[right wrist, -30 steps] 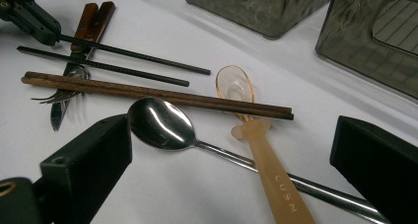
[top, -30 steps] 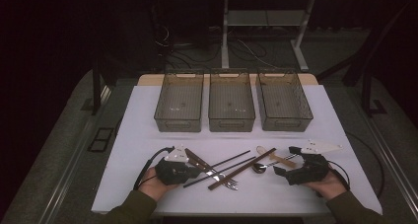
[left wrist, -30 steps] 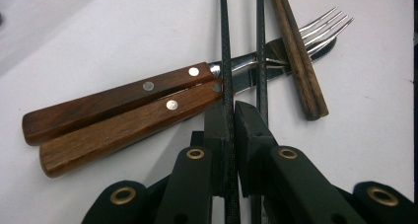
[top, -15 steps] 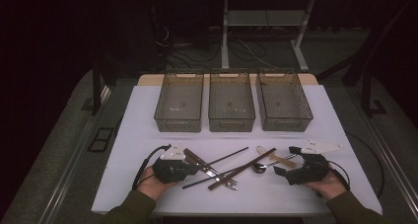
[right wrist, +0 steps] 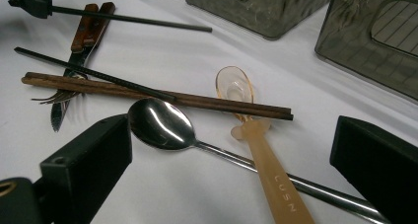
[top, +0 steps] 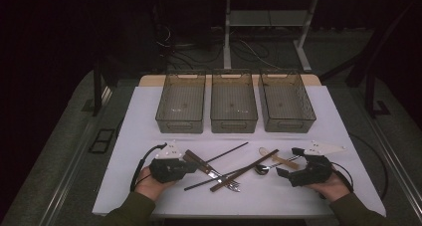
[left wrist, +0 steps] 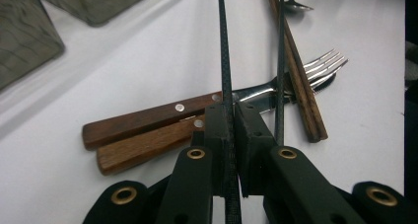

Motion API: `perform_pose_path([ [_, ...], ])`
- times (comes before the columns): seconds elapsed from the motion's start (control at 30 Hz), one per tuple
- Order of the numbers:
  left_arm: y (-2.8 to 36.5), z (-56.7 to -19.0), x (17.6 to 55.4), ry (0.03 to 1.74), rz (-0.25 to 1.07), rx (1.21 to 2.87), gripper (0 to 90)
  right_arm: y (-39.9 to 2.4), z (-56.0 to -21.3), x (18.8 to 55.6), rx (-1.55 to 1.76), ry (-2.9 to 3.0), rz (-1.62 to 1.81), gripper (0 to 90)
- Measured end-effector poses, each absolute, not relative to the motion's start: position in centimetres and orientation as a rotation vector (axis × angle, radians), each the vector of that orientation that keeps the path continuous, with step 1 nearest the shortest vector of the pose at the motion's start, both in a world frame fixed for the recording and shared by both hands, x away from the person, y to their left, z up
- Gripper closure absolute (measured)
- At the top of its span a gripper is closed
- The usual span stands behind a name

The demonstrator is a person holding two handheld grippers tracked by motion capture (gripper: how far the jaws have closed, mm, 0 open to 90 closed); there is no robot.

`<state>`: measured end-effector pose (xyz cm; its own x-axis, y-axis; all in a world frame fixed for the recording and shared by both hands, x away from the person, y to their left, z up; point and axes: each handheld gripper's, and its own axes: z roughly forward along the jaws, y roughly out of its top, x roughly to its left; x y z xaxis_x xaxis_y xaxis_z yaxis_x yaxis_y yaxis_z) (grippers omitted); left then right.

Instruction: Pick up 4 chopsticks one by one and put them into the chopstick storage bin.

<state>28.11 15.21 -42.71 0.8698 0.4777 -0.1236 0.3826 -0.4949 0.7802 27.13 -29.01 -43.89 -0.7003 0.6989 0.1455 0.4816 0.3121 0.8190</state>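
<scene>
My left gripper (top: 194,165) (left wrist: 235,116) is shut on one end of a thin black chopstick (top: 226,153) (left wrist: 223,46), which points away over the white table toward the right. In the right gripper view the same chopstick (right wrist: 128,19) sticks out of the left gripper (right wrist: 45,8) at the top left. Just ahead lie a wooden-handled fork and knife (top: 211,171) (left wrist: 148,130), a second black chopstick (top: 219,177) (left wrist: 280,86) and a brown chopstick pair (top: 246,169) (right wrist: 157,95). My right gripper (top: 287,161) (right wrist: 236,152) stands open around a metal spoon (right wrist: 157,125) and an amber plastic spoon (right wrist: 256,145), touching neither.
Three grey mesh bins (top: 180,104) (top: 234,102) (top: 287,102) stand in a row at the back of the white table (top: 139,136). Cables and table legs show on the dark floor behind.
The left gripper and its black chopstick have shifted slightly away from the near edge. The right gripper has stayed put.
</scene>
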Motion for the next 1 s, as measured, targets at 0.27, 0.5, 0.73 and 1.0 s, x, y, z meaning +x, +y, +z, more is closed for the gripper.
perform_pose_path([
  [0.27, 16.0, -41.9, 28.0, 0.628, 0.163, 2.104, 84.4, -29.0, -43.9, 27.1, 1.08, 2.34, 1.341, 2.4],
  [0.5, 16.9, -41.4, 28.1, 0.645, 0.187, 2.068, 84.4, -28.9, -43.9, 27.1, 1.081, 2.342, 1.347, 2.3],
  [0.73, 17.6, -41.0, 28.2, 0.661, 0.207, 2.039, 84.5, -29.0, -43.9, 27.1, 1.08, 2.34, 1.346, 2.4],
  [1.0, 18.6, -40.5, 28.4, 0.685, 0.235, 1.995, 84.5, -29.0, -43.9, 27.1, 1.082, 2.341, 1.348, 2.3],
])
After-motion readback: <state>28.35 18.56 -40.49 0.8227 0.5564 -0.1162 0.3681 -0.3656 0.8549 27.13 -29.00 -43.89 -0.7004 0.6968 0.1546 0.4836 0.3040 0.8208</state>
